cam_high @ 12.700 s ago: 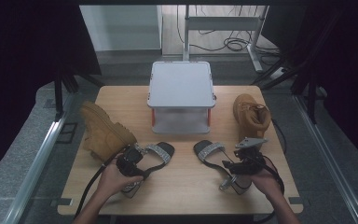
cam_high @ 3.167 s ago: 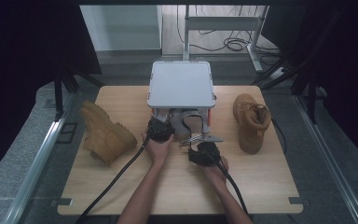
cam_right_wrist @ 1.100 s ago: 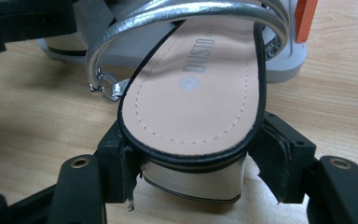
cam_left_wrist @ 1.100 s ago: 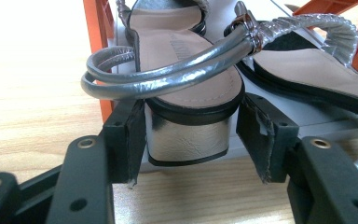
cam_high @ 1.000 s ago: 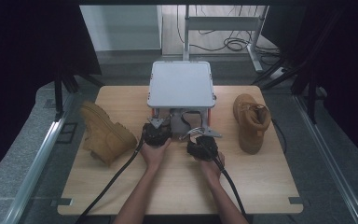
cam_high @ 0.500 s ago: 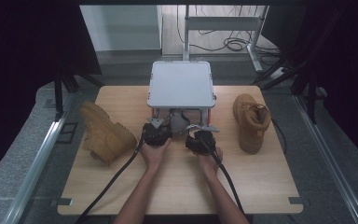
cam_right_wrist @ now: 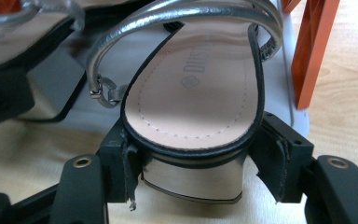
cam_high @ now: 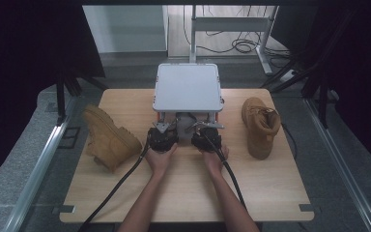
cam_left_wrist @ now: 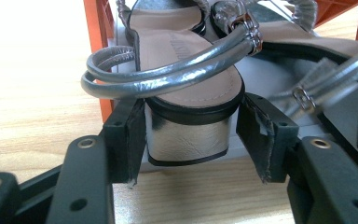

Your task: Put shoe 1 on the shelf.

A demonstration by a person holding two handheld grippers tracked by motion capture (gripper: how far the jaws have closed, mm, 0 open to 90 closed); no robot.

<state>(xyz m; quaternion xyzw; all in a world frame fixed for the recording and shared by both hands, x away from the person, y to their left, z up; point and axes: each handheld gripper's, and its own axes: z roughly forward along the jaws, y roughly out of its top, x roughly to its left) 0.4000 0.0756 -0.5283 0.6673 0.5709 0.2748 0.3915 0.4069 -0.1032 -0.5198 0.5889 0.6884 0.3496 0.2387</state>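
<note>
Your left gripper (cam_left_wrist: 191, 140) has its matte black jaws around the glossy silver block heel of one sandal (cam_left_wrist: 186, 84): the left pad touches it, the right pad stands just clear, so nothing is clamped. Your right gripper (cam_right_wrist: 193, 172) brackets the mirror-like heel of the other sandal (cam_right_wrist: 200, 93) as loosely. Both sandals, with smooth beige insoles and tubular metallic straps, lie on the grey lower shelf (cam_right_wrist: 65, 88) of the orange-legged rack (cam_high: 188, 87).

Light wooden table (cam_high: 270, 193); grey floor (cam_high: 9, 169); dark curtains (cam_high: 24, 48) both sides; cables (cam_high: 236, 46) on floor behind.
</note>
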